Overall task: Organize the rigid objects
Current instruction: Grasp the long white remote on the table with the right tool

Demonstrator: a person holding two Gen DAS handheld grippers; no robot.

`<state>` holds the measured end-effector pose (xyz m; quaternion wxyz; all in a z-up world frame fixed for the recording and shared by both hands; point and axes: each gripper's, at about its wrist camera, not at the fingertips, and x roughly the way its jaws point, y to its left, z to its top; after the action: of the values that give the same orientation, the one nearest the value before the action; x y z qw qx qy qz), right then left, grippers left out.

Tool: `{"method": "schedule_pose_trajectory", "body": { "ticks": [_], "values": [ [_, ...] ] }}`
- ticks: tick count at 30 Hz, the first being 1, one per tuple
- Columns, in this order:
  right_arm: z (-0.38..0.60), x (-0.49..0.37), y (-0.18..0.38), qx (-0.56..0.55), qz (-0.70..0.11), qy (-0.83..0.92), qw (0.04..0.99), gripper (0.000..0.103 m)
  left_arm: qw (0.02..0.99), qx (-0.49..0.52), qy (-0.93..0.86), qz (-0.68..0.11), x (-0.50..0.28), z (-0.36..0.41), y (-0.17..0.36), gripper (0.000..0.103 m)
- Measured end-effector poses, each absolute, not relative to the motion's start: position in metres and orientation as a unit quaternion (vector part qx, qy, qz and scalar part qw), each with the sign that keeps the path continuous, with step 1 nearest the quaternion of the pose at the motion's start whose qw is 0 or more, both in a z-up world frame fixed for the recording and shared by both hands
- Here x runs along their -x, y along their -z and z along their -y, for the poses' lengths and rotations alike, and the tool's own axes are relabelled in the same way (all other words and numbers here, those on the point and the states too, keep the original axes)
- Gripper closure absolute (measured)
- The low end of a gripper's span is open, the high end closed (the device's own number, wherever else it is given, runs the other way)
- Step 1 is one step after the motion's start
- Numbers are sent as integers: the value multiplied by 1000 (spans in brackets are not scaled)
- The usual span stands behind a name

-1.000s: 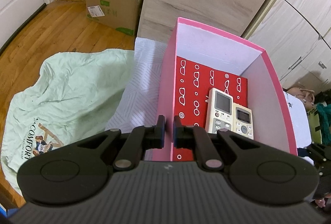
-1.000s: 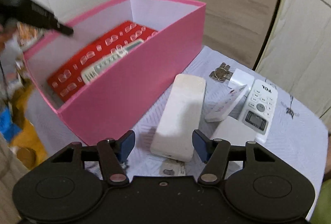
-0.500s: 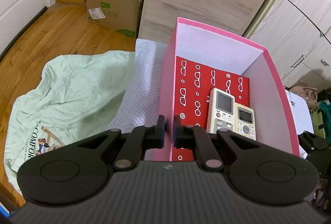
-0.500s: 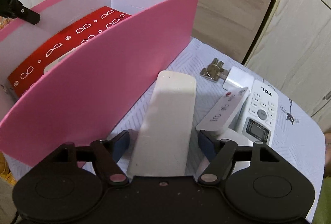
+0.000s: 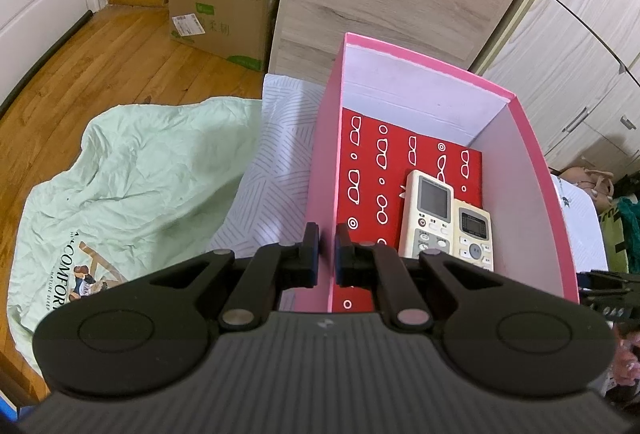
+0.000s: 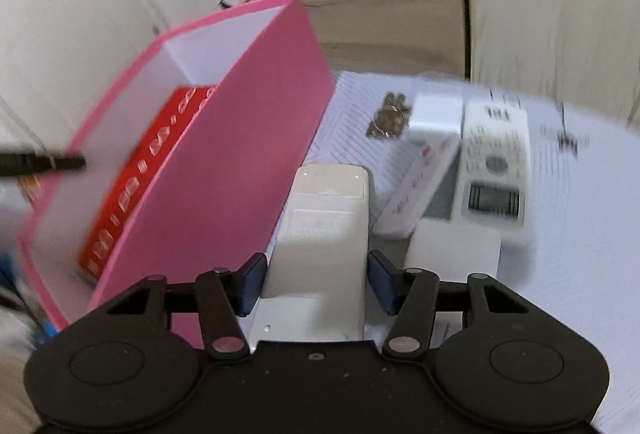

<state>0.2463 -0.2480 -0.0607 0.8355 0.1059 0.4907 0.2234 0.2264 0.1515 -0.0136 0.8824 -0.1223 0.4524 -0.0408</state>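
Sorting of rigid objects, partly complete.
The pink box [image 5: 520, 169], its near wall clenched by the left tongs [image 5: 327, 250], holds two remotes [image 5: 446, 222]; outside, the right tongs [image 6: 316, 284] are closing around a face-down white remote [image 6: 324, 226], pads not yet pressing, while another remote [image 6: 496, 161], charger [image 6: 436, 113] and keys [image 6: 390, 115] await on the counter [image 6: 580, 234].

Box [image 5: 320, 169] pink outside, white inside; red liner [image 5: 368, 169] w/ white eyeglass & dot print. Two remotes in it [image 5: 427, 220] [image 5: 474, 234] cream w/ grey screens. Table cover [image 5: 276, 153] pale lilac-white w/ thin grey hatch pattern. Sheet on floor [image 5: 140, 173] mint green w/ dark lettering. Floor [image 5: 100, 57] honey-brown wood. Carton [image 5: 224, 29] brown w/ green print. Remote beside box [image 6: 324, 218] plain off-white; gripper pads [image 6: 252, 284] dark blue.
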Motion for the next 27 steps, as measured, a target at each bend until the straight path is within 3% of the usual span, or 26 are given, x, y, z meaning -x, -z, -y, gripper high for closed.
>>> {"method": "schedule_pose_trajectory", "body": {
  "ticks": [15, 27],
  "values": [
    [294, -250, 77, -358, -524, -231, 738, 43, 882, 124, 39, -453, -226, -153, 15, 96],
    [310, -244, 74, -437, -505, -232, 708, 43, 882, 123, 38, -453, -226, -152, 15, 96]
  ]
}}
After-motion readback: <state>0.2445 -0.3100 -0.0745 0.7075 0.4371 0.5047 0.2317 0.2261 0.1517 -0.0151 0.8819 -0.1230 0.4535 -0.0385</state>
